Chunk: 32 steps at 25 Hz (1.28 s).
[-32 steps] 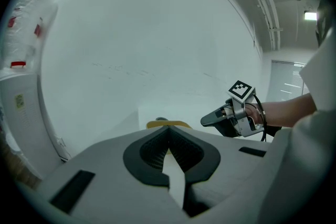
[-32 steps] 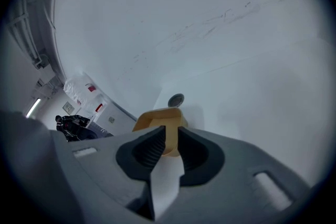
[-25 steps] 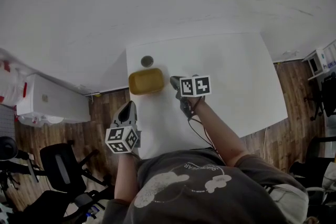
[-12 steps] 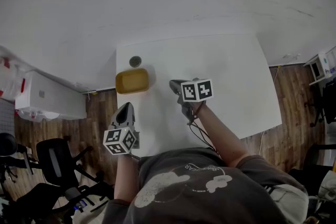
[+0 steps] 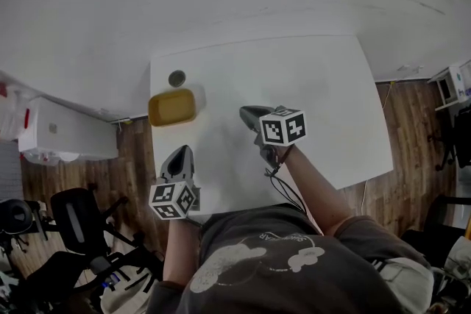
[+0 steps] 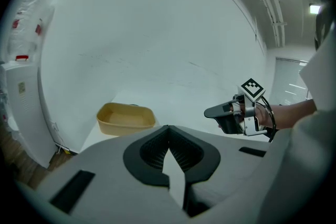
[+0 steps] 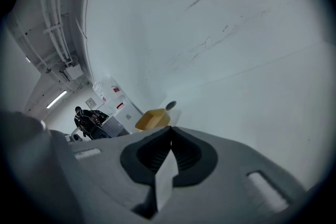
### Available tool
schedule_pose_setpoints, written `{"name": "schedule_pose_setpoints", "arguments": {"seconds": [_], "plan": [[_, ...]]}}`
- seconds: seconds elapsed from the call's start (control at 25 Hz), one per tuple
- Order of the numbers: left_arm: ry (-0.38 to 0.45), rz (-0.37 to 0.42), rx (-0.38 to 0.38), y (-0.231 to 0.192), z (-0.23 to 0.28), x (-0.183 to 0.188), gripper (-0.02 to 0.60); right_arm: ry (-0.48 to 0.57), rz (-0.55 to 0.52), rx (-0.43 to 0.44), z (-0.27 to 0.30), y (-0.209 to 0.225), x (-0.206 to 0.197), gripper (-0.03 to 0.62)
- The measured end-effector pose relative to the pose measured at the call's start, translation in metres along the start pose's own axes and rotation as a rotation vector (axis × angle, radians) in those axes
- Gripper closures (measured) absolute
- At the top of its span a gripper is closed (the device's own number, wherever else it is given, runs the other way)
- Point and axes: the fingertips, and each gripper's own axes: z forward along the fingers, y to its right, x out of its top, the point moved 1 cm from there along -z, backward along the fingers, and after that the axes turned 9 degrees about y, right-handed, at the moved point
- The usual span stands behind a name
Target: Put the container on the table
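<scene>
Sitting on table (image 5: 316, 92), yellow container (image 5: 172, 106)

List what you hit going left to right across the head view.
White cabinet on the floor → yellow plastic container → right gripper → white shelf unit at the right edge. Left gripper and small round dark object line up with the container, so omitted.

Left gripper (image 5: 179, 155) and right gripper (image 5: 247, 114) both have jaws together, the right seemingly held further forward.
</scene>
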Motion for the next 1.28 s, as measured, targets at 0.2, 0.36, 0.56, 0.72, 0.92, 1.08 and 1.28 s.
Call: {"name": "schedule_pose_setpoints", "arguments": {"seconds": [0.2, 0.36, 0.56, 0.72, 0.92, 1.08, 1.28], "plan": [[-0.005, 0.004, -0.017, 0.004, 0.003, -0.004, 0.581, -0.019, -0.035, -0.016, -0.007, 0.008, -0.010, 0.595], [0.000, -0.009, -0.023, 0.006, -0.006, -0.011, 0.581, -0.030, -0.042, -0.034, -0.020, 0.009, -0.025, 0.595], [0.014, -0.032, -0.031, 0.017, -0.037, -0.020, 0.581, -0.036, -0.048, -0.054, -0.045, -0.005, -0.042, 0.595], [0.029, -0.025, -0.046, 0.031, -0.061, -0.019, 0.581, -0.014, -0.062, -0.059, -0.068, -0.022, -0.049, 0.594], [0.052, -0.008, -0.062, 0.046, -0.089, -0.016, 0.581, 0.018, -0.080, -0.075, -0.094, -0.041, -0.056, 0.594], [0.063, 0.004, -0.082, 0.062, -0.112, -0.020, 0.581, 0.016, -0.128, -0.109, -0.117, -0.053, -0.069, 0.595], [0.078, 0.017, -0.100, 0.080, -0.133, -0.020, 0.581, 0.035, -0.101, -0.122, -0.144, -0.065, -0.079, 0.595]]}}
